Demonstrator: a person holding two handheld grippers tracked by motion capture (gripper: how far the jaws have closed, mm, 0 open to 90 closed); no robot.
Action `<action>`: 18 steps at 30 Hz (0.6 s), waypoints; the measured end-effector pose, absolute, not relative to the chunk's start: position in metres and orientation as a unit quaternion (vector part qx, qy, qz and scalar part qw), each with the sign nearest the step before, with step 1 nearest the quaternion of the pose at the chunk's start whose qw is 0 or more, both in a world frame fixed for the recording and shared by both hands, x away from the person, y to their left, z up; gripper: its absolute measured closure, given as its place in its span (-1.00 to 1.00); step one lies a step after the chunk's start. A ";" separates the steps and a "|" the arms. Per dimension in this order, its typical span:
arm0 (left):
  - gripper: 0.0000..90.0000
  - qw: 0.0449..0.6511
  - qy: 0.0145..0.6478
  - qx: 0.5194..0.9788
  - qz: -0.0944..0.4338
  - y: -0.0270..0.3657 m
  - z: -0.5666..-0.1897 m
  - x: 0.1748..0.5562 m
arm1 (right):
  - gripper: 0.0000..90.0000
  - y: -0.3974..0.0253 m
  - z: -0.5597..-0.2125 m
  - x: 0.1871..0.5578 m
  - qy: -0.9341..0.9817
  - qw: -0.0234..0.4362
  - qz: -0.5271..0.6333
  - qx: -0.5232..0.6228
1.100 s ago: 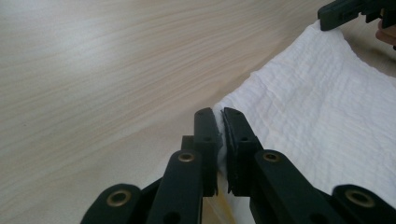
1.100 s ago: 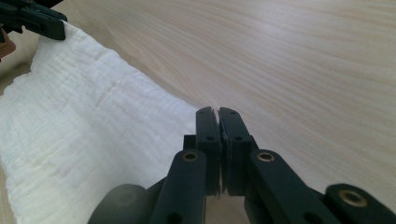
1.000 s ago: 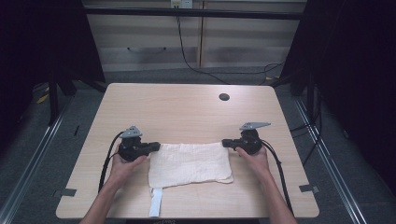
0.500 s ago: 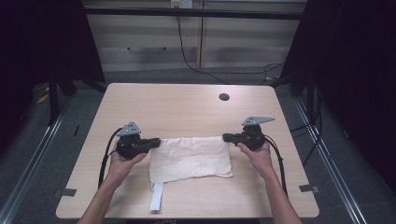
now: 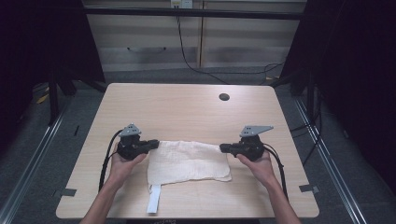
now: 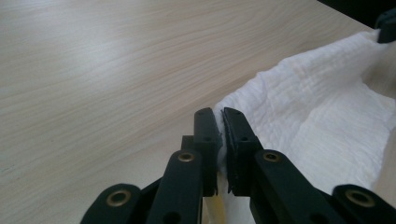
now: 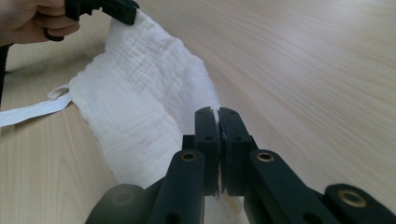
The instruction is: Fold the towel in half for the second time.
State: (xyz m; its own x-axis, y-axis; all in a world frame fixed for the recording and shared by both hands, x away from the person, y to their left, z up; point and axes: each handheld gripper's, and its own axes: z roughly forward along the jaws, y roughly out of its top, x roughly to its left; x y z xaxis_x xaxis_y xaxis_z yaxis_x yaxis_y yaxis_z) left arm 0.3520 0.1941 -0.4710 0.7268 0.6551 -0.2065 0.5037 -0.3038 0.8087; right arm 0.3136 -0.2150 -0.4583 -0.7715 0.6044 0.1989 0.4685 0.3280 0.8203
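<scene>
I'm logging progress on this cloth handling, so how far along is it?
Done: both tongs have hold of the white cloth, left tongs and right tongs each pinching a far corner. In hand: its far edge is held between them. Left: the near part and strap lie on the table.

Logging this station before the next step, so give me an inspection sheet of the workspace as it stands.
Surface: pale wood table, with a round hole near the far edge.
Job's things: white cloth, its far edge held up by two corners; white strap lies at the near edge.
Clutter: nothing seen.
Grippers: left gripper and right gripper each shut on a cloth corner.
Cables: black cable trails from the left gripper, black cable from the right.
Surroundings: dark floor, cabinet behind the table.
</scene>
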 end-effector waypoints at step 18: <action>0.88 0.471 0.370 0.797 0.084 0.195 -0.472 0.350 | 0.96 -0.198 -0.472 0.272 0.844 0.029 0.450 0.289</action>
